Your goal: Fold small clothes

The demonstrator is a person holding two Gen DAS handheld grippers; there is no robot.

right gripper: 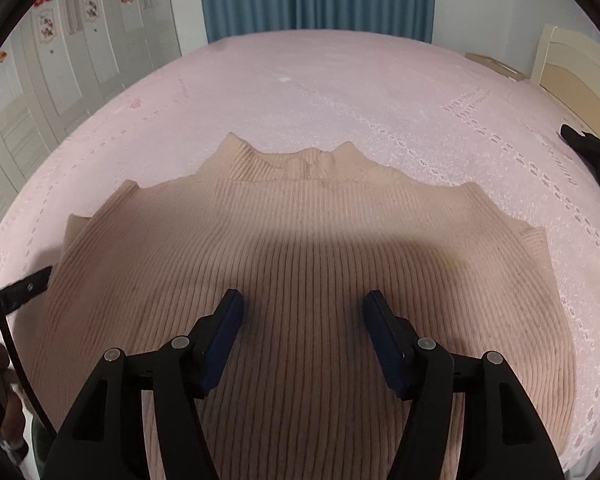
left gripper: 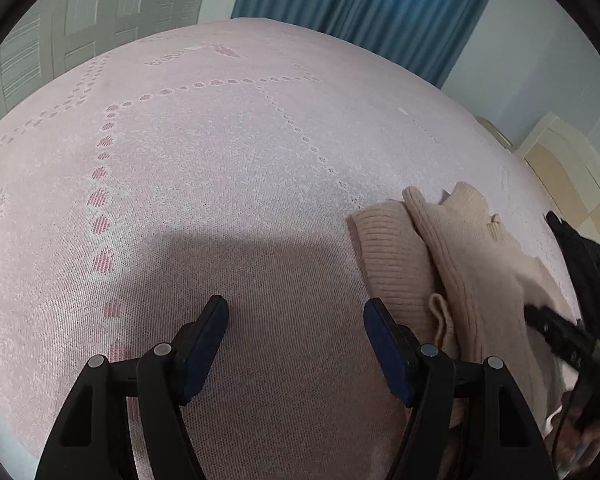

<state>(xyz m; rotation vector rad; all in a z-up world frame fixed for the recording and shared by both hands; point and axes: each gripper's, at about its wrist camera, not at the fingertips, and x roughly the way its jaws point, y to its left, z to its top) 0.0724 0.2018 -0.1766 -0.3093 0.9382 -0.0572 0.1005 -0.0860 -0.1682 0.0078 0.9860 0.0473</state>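
On the bed [right gripper: 340, 80], a beige sweater [right gripper: 300, 248] lies flat, collar away from the right claw [right gripper: 303, 304], whose jaws stand apart above its ribbed body, gripping nothing. Only the left view shows the sweater's bunched side, just right of the left claw [left gripper: 296, 312], jaws apart over bare pink cover.
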